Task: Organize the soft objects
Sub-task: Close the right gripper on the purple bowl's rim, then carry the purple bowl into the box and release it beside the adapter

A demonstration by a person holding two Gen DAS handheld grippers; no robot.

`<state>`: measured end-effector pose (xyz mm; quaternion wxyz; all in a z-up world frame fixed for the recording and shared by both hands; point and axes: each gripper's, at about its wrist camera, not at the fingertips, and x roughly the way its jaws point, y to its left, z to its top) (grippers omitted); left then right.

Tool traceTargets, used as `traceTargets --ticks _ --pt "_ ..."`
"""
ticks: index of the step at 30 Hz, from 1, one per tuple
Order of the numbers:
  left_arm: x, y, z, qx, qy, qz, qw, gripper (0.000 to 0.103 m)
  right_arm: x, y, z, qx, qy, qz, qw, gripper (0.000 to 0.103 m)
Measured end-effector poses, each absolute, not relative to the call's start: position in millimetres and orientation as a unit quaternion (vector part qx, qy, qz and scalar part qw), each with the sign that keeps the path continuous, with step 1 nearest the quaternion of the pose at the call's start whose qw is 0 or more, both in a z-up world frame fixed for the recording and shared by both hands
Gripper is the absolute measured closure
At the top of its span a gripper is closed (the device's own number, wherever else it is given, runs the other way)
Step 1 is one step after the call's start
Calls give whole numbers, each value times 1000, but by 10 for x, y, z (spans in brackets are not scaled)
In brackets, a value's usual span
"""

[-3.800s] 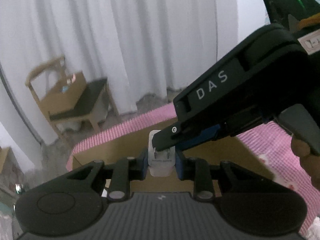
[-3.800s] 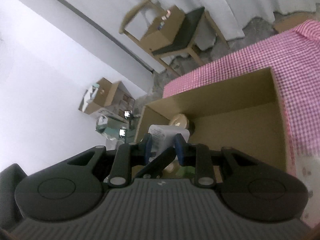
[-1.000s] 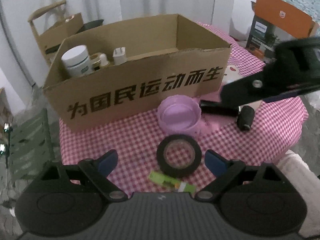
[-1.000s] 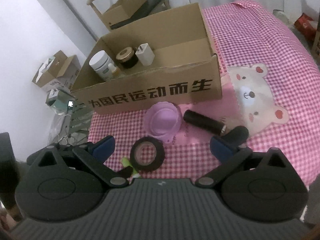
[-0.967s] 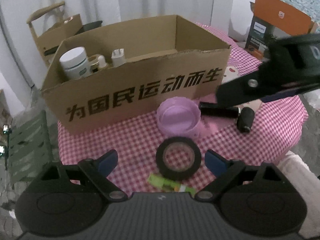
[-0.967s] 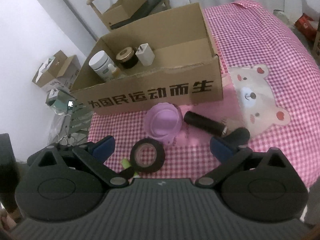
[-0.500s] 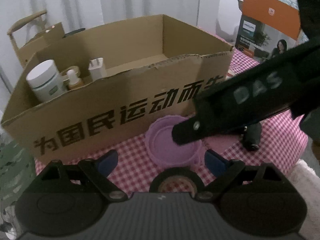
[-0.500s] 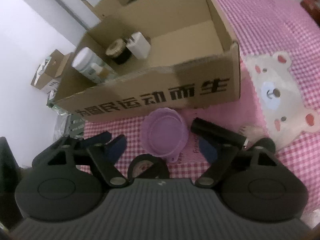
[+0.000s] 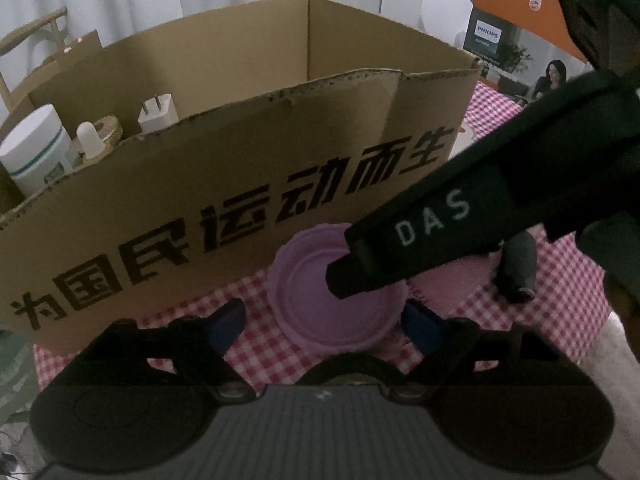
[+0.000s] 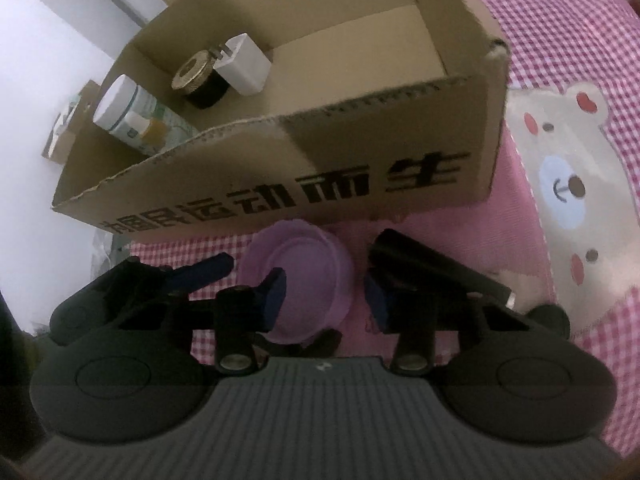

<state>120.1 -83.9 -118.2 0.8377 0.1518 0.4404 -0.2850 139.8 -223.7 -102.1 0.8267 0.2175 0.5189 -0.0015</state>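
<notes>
Both grippers have descended toward the purple bowl [image 9: 340, 292], jaws just closing. Right gripper [image 10: 326, 292], nearer, straddles its right rim, pads not yet pressing; left gripper [image 9: 320, 320] stands open around it, near the box [image 9: 240, 184].

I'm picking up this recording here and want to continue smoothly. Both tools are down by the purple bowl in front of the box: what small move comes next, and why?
Probably ease the right tool down and finish closing on the purple bowl's rim. Its jaws have just been closing with the rim between them, not yet pinching. The left tool, also narrowing, straddles the bowl, while the cardboard box stands just behind.
</notes>
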Motion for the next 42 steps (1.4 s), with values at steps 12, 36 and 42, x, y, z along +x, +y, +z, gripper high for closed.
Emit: traceTargets --ticks 12,36,42 --pt "1210 -801 -1142 137 431 -286 845 30 1431 -2155 -939 190 515 3 836 81" --pt "759 -720 431 149 270 -260 915 30 1071 -2056 716 145 371 59 915 80" --pt "1168 -784 462 161 285 -254 910 30 1611 -2205 748 156 408 80 896 80"
